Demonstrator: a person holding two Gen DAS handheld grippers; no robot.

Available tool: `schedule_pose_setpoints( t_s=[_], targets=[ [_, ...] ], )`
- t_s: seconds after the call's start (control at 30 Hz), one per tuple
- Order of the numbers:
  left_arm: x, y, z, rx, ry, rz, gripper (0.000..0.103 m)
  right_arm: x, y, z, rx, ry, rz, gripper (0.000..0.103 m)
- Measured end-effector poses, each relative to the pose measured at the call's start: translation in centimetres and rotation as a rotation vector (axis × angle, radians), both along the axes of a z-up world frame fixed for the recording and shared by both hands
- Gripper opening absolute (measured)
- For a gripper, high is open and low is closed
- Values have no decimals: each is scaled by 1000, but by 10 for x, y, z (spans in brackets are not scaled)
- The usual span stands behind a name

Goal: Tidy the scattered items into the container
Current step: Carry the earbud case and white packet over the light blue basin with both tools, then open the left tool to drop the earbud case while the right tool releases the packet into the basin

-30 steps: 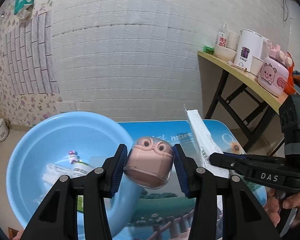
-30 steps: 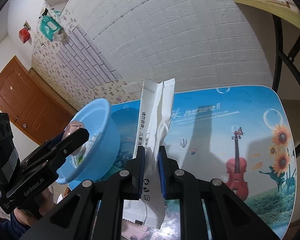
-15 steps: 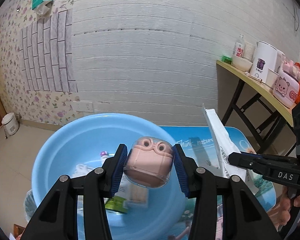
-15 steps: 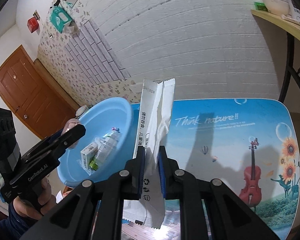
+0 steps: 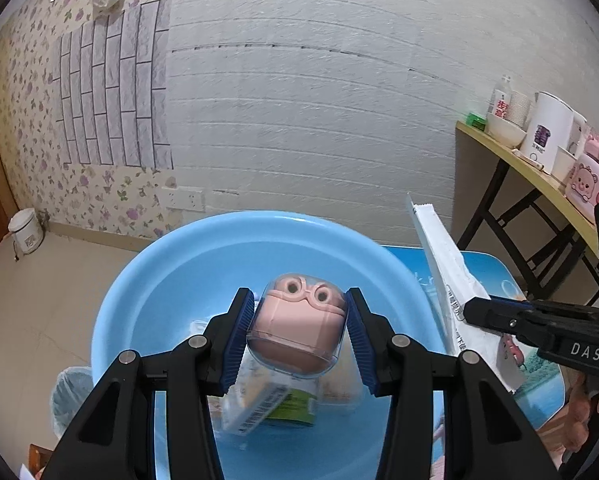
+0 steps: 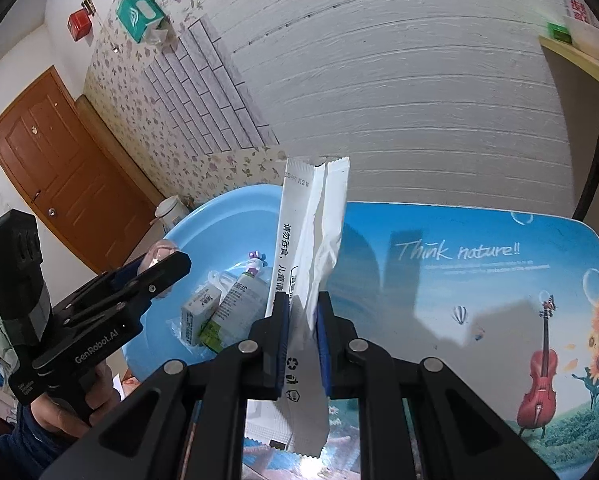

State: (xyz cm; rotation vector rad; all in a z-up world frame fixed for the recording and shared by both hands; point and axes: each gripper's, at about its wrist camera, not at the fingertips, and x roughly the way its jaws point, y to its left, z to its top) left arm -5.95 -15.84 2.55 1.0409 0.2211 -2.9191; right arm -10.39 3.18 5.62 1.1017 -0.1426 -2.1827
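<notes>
My left gripper (image 5: 299, 330) is shut on a pink toy in a clear case (image 5: 297, 330) and holds it above the light blue basin (image 5: 147, 280). The basin holds a small box (image 6: 197, 314), a tube (image 6: 239, 300) and a clear wrapper. My right gripper (image 6: 301, 316) is shut on a white sachet (image 6: 313, 232), upright, over the table just right of the basin (image 6: 219, 216). The sachet (image 5: 447, 276) and right gripper (image 5: 539, 328) show at the right of the left wrist view. The left gripper (image 6: 155, 272) shows at the left of the right wrist view.
The table (image 6: 479, 272) has a printed blue nature top with a violin and sunflowers. A wooden shelf (image 5: 531, 176) with a kettle, bowls and a pink container stands at the right. A waste bin (image 5: 69, 396) sits on the floor left of the basin. The white wall is behind.
My left gripper has carried the pink toy left from over the table edge to above the middle of the basin. My right gripper with the sachet has moved closer to the basin.
</notes>
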Motion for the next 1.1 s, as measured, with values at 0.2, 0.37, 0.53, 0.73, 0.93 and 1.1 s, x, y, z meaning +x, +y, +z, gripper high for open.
schedule_pose_setpoints(
  t_s=[0.2,0.37,0.53,0.73,0.93,1.1],
  targets=[
    [-3,-18,-6,16,-8,7,45,-3,-21,2,34,14,6,14],
    [-4,-31,-10,11,-12,11,45,-3,-45,9,43,29,39,14],
    [-4,-46,-15,15,-28,22,45,-1,-70,10,47,34,76,14],
    [-5,-54,-23,11,-44,21,45,6,-90,6,62,31,109,14],
    [-7,-56,-27,1,-58,8,45,8,-97,-2,73,16,114,14],
    [-7,-58,-28,-3,-66,13,45,8,-95,-2,74,11,116,14]
  ],
)
